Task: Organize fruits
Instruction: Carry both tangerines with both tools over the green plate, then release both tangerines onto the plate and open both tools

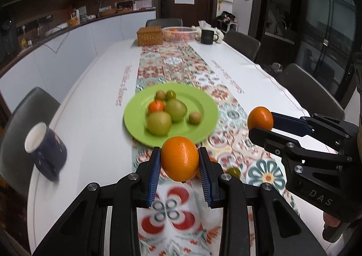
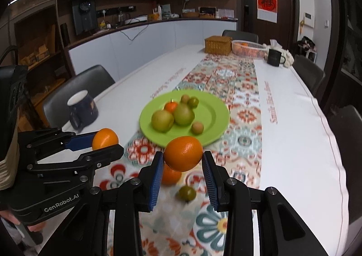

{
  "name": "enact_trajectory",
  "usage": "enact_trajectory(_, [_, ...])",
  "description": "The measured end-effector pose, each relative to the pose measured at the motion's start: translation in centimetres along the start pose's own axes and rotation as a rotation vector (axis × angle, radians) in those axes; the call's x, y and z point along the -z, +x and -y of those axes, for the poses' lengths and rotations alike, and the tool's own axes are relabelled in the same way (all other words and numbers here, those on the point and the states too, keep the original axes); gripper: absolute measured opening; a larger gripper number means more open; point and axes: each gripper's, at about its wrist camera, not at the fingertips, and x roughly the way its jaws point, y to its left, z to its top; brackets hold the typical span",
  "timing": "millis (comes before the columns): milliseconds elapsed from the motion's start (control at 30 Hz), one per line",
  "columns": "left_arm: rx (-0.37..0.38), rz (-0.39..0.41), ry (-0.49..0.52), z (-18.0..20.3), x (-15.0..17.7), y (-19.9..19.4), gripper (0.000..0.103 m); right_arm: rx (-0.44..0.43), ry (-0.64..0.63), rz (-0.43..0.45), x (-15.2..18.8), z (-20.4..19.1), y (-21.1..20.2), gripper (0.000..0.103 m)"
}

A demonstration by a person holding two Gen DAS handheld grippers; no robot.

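My left gripper (image 1: 179, 160) is shut on an orange (image 1: 179, 158) and holds it above the runner, just short of the green plate (image 1: 203, 106). My right gripper (image 2: 182, 160) is shut on a second orange (image 2: 183, 153), held beside the plate (image 2: 215, 113). Each gripper shows in the other's view: the right one (image 1: 260, 123) at the right, the left one (image 2: 105, 140) at the left. The plate holds two green pears (image 2: 183, 114), a small orange (image 2: 170, 106) and several small green-brown fruits. A loose orange (image 2: 170, 175) and a small green fruit (image 2: 187, 193) lie on the runner under my right gripper.
A dark blue mug (image 1: 46, 147) stands left of the plate. At the table's far end are a wicker box (image 1: 150, 35), a white basket with oranges (image 1: 179, 33) and a black mug (image 1: 208, 36). Grey chairs (image 1: 310, 90) line both sides.
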Motion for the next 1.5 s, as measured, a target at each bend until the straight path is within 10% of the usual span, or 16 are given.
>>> enact_trajectory(833, [0.012, -0.061, 0.036, -4.7, -9.1, 12.0, 0.032, 0.006, 0.033, -0.079, -8.3, 3.4, 11.9, 0.036])
enact_trajectory(1500, [-0.001, -0.146, 0.038, -5.1, -10.6, 18.4, 0.041, 0.002, 0.072, -0.157, -8.1, 5.2, 17.9, 0.037])
